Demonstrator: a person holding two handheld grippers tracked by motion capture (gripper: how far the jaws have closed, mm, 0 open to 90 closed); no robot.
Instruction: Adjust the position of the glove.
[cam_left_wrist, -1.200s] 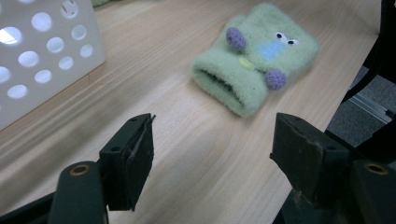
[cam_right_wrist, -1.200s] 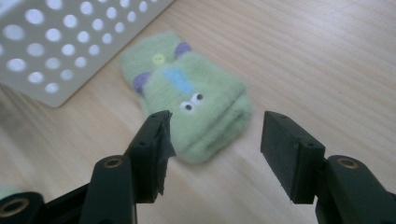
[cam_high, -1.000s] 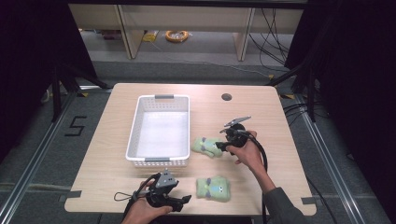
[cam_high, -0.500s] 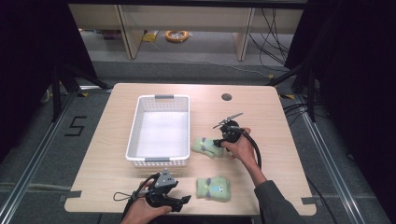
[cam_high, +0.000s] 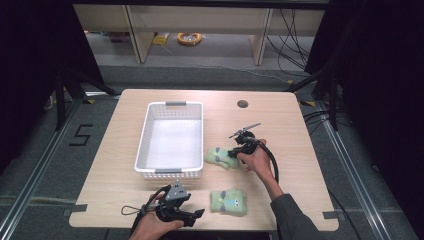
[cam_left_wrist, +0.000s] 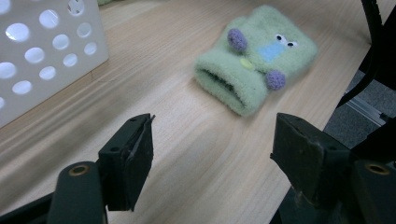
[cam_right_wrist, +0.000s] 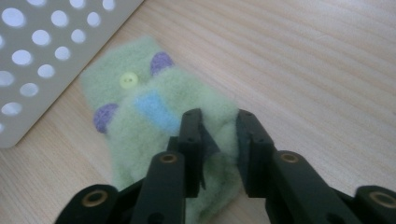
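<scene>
The green mitten (cam_right_wrist: 159, 135) lies on the desk (cam_high: 300, 125) just beside the white basket's (cam_high: 142, 135) right wall, its long axis running away from the right gripper (cam_right_wrist: 219, 140), whose jaws pinch a fold of its near end. A second mitten (cam_left_wrist: 254, 58) lies near the desk's front edge, cuff towards the left gripper (cam_left_wrist: 210, 154), jaws spread wide and empty; that gripper's view shows its sewn eyes, which the high view blurs
</scene>
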